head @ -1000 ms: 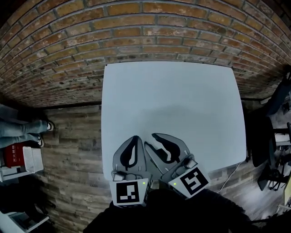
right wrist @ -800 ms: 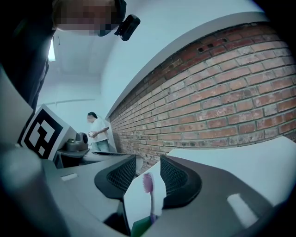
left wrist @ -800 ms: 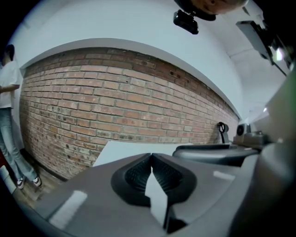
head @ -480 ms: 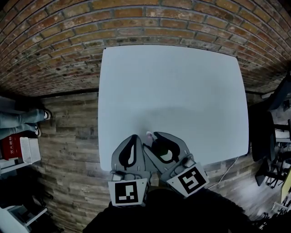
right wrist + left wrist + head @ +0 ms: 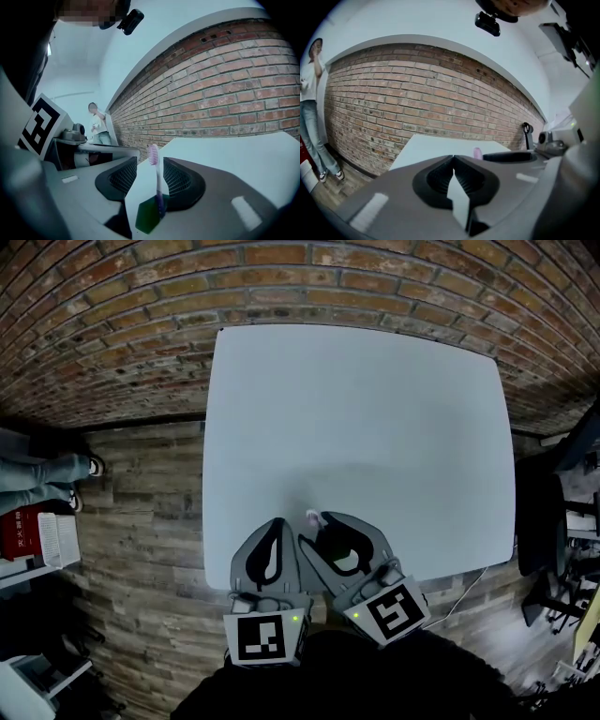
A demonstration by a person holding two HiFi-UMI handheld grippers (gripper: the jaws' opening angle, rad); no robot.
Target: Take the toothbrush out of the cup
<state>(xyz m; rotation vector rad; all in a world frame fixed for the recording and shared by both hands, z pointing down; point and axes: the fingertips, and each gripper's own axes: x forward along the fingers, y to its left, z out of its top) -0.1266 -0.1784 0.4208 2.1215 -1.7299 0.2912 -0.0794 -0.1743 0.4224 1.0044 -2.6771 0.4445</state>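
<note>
White counter (image 5: 375,427). Right gripper (image 5: 150,161) fingers just opened wide around the cup (image 5: 146,216) with the toothbrush (image 5: 157,185). Left gripper (image 5: 453,157) fingers are pressed together. A bump might tip the cup.

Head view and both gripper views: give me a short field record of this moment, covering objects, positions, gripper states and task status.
surface: white table
cup: green cup, standing near the table's near edge
toothbrush: toothbrush upright in the cup, pink head on top
right gripper: right gripper open, jaws have just been opening, cup between them, pads not pressing it
left gripper: left gripper jaws together, nothing between them
task status: toothbrush not yet taken out
</note>
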